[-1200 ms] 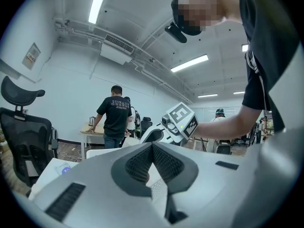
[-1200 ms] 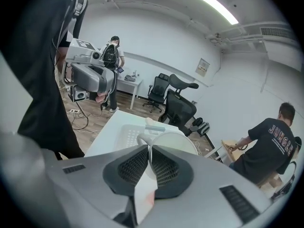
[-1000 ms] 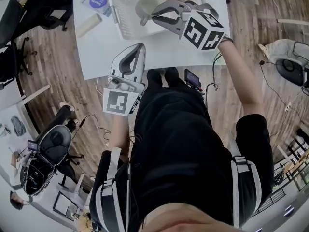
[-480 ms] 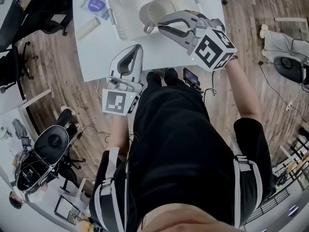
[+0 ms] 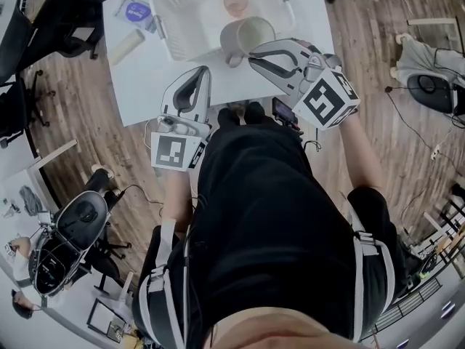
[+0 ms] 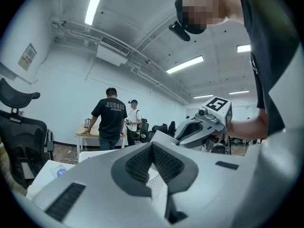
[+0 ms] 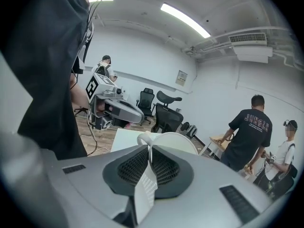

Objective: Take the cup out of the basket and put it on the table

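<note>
In the head view the basket point(image 5: 178, 27) runs off the top edge, so its far rim is cut away. The table point(image 5: 145, 78) under it loses its far side the same way. Inside the basket, a small pinkish thing point(image 5: 236, 3) is too small to identify. Left of the basket, the print on a blue-topped item point(image 5: 138, 9) cannot be read. At the basket's near rim, the right gripper point(image 5: 253, 55) covers part of the wall of the cup point(image 5: 247, 35). In the right gripper view its jaws hide all of the cup but the rim and handle. Between the pads of the left gripper point(image 6: 152, 151), only a sliver of the basket's mesh shows.
</note>
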{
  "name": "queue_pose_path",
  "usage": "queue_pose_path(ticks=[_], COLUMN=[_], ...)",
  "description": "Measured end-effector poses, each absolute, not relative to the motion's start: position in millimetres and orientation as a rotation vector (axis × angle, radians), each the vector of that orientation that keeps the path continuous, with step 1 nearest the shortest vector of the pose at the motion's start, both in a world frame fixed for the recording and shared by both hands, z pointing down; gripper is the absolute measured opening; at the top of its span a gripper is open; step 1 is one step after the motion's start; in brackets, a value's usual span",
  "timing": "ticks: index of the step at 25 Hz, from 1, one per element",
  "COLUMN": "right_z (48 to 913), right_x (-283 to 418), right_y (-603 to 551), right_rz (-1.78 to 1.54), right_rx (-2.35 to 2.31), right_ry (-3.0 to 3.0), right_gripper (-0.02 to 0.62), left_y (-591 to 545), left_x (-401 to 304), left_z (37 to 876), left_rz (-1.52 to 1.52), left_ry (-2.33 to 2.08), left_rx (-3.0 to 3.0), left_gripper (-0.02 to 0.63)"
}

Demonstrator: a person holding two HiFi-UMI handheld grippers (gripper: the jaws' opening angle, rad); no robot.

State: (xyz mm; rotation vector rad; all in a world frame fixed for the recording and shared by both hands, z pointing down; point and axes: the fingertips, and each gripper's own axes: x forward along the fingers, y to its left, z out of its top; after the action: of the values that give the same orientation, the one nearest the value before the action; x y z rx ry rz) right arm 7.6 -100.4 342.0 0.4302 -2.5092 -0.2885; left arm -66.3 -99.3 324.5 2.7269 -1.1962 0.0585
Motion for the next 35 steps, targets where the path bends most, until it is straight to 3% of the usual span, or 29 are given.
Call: queue_pose_path(ticks=[26, 35], right_z=[394.3, 390.8], right_x=[62.8, 34.1], right_y=[-37.2, -26.8], right_rz=[-0.233, -0.179], right_rx=[0.431, 0.554], right_ry=[-2.512, -2.496], right_gripper=[0.039, 0.038], left_y=[-52.1, -27.4], left_x=[-12.4, -44.5], left_z=[336.6, 325.2], left_rz=[0.075, 0.085], left_ry=[-1.272, -1.211], left_rx=[2.672, 2.722], left_gripper=[0.020, 0.020])
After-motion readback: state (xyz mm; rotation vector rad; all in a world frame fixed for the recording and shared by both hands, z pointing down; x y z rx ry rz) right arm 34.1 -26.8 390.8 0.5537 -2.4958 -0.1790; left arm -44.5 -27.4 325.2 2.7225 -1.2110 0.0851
